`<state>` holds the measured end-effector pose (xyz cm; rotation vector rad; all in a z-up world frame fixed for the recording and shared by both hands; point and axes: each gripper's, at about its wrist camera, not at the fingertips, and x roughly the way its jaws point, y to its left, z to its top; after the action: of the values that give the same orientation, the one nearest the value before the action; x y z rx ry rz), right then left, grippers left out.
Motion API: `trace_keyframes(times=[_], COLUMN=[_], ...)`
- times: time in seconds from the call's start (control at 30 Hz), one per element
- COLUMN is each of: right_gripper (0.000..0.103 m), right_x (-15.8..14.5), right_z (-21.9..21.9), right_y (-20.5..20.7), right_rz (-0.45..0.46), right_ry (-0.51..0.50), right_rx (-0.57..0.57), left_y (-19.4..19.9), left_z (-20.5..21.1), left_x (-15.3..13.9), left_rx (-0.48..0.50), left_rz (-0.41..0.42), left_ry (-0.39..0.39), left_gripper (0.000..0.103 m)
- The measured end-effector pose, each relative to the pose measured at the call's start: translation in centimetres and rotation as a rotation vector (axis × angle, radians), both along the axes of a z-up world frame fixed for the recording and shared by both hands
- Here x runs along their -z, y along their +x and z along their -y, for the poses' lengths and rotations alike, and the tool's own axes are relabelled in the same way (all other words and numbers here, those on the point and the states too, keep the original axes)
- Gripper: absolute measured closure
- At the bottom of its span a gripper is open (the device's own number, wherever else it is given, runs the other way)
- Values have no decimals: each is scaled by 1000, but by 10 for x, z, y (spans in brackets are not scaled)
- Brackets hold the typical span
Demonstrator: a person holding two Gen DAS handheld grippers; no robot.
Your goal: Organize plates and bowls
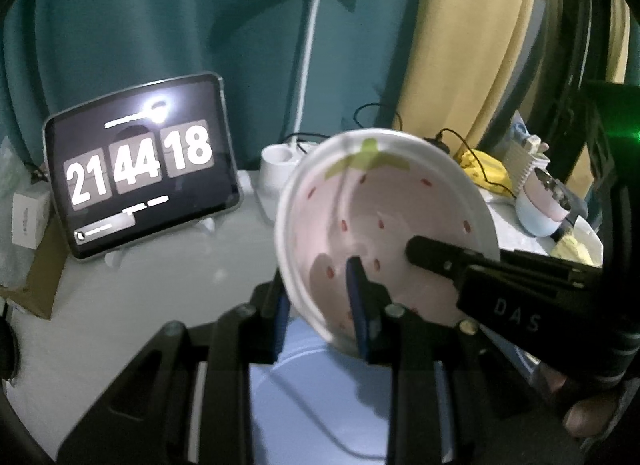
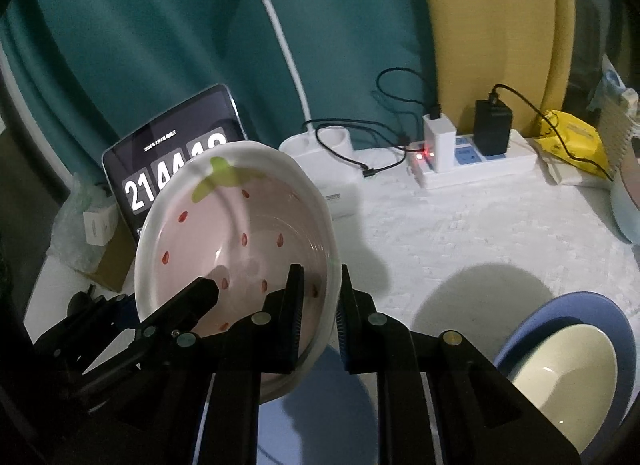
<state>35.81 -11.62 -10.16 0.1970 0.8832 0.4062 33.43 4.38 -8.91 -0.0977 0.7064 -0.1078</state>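
Simply pink, strawberry-painted bowl; white-rimmed

The strawberry bowl hangs tilted above the counter, in front of the tablet. The lamp base stands behind it, the power strip right of that. A cream bowl sits in a plate at near right.

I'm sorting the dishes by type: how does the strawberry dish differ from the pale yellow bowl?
The strawberry dish is pink with red seeds, a green stem and a white rim; the pale yellow bowl is plain. The strawberry dish is held tilted in the air, gripped at its rim by the left gripper and the right gripper; the pale yellow bowl sits in a blue dish. Both look glossy.
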Motion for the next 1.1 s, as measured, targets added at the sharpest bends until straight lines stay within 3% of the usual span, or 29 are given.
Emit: trace_keyframes(times=[1.1], right_gripper=[87], right_x=[0], right_z=[112], right_y=[-24], right_rz=[-1], right_ry=[37], right_rx=[135], left_y=[-12], left_z=[109], left_x=[0], left_rx=[148], left_rz=[-28], left_ry=[43], left_gripper=[75])
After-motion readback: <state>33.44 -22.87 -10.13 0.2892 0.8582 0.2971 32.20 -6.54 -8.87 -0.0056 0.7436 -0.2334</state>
